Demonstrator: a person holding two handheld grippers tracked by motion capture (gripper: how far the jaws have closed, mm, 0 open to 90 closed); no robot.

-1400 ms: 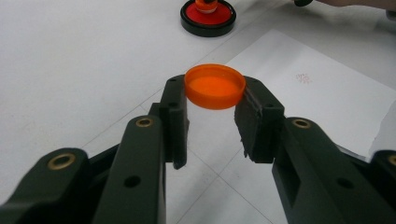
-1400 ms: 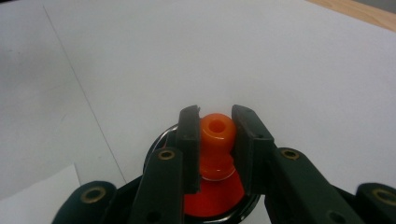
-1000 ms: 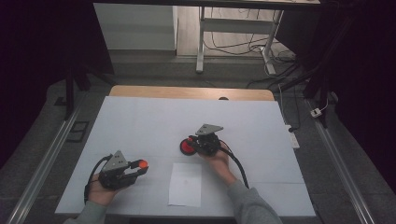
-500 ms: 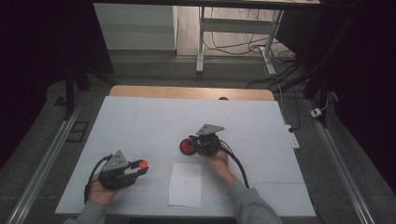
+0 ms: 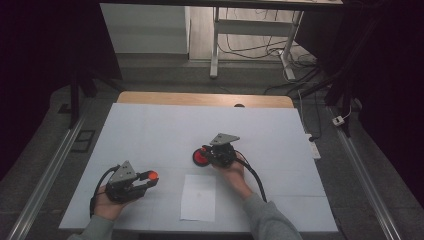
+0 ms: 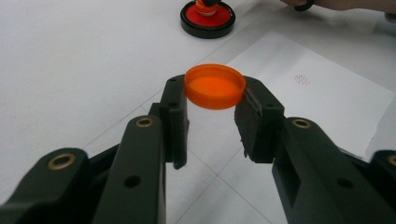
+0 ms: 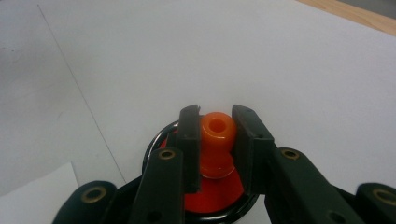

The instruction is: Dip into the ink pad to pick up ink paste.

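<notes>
Left gripper (image 5: 145, 181) level, right gripper (image 5: 206, 154) over ink pad (image 5: 201, 158)

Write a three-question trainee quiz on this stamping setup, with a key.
1. What does the left gripper hold?
2. True or false: the right gripper is shut on the orange stamp over the red ink pad.
3. The sheet of paper lies: A) under the pad, B) between the two hands, near the table's front edge, C) on the floor.

Key: 1. The orange cap. 2. True. 3. B.
</notes>
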